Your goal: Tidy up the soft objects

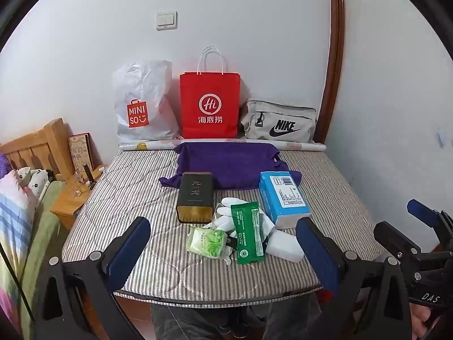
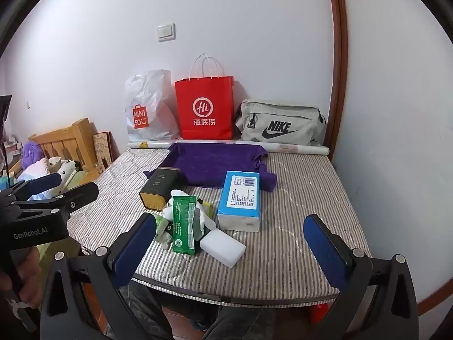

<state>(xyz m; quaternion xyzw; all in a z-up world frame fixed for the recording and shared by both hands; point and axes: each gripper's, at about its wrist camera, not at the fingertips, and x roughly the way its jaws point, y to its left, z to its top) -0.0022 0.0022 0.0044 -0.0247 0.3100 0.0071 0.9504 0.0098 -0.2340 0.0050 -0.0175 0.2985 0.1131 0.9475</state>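
Note:
A pile of small items lies on the striped padded surface (image 1: 113, 198). It holds a green tissue pack (image 1: 208, 240), a green sachet (image 1: 247, 232), white gloves (image 1: 226, 215) and a white foam block (image 1: 284, 245). Behind them are a black tin (image 1: 195, 198), a blue tissue pack (image 1: 283, 198) and a spread purple cloth (image 1: 226, 161). My left gripper (image 1: 225, 252) hovers open above the near edge, nothing between its fingers. My right gripper (image 2: 229, 250) is also open and empty, just right of the sachet (image 2: 184, 226) and foam block (image 2: 223, 243). Each gripper shows at the edge of the other's view.
Against the back wall stand a white Miniso plastic bag (image 1: 141, 107), a red paper bag (image 1: 209, 104) and a grey Nike bag (image 1: 280, 124), with a rolled sheet (image 1: 300, 146) in front. A wooden bedside stand (image 1: 70, 204) and a bed are at the left. A wall stands close on the right.

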